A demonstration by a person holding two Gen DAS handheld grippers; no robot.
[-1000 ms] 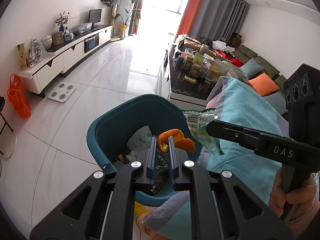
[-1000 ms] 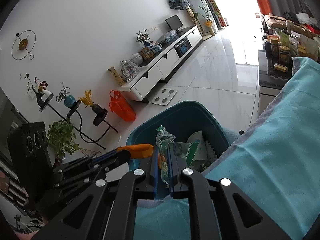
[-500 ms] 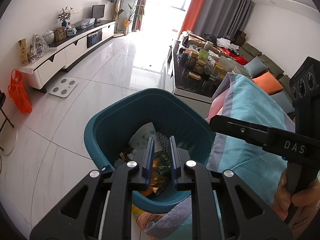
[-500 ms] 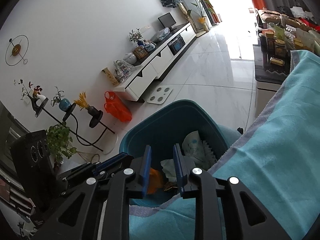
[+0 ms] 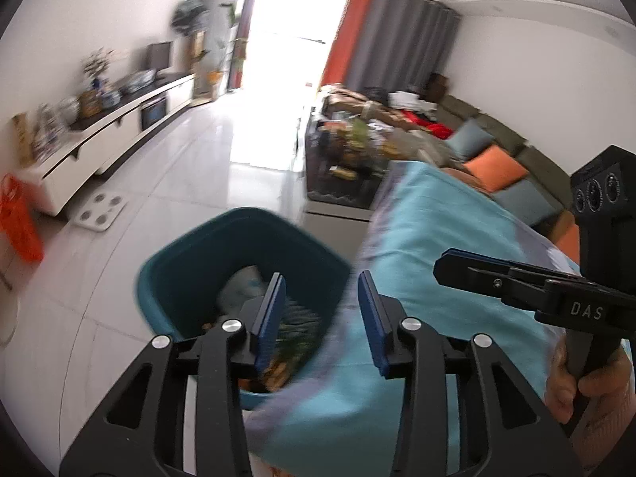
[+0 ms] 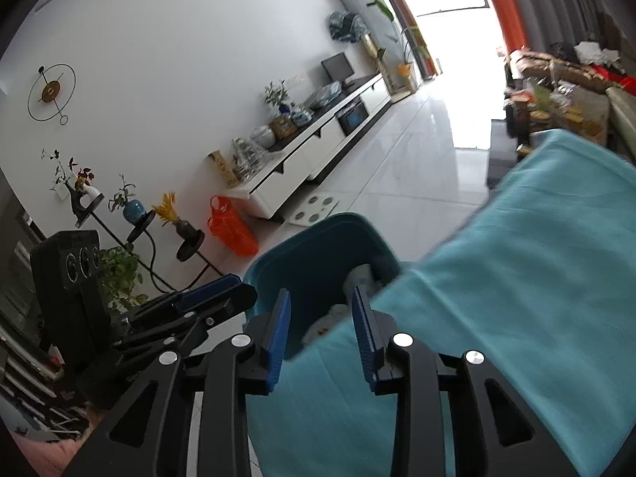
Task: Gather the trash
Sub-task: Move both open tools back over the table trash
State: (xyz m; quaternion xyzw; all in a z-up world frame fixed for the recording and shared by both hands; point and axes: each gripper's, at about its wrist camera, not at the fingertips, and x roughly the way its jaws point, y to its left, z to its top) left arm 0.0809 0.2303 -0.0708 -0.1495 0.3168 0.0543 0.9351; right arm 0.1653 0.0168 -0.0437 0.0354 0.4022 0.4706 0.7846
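Trash, a blurred heap of paper and scraps [image 5: 274, 318], is seen inside the teal plastic bin [image 5: 190, 262] on the white tiled floor [image 5: 190, 183] | left gripper [image 5: 322, 318]: blue-padded jaws spread, nothing held | right gripper [image 6: 320, 328]: jaws spread, nothing held | light-blue cloth [image 6: 516, 278]: near right of bin

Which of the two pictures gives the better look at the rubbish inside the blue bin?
The left wrist view: it looks down into the teal bin onto the trash. In the right wrist view the turquoise cloth hides most of it.

Black claw [image 5: 322, 318], blue pads [image 5: 272, 314], silver screws
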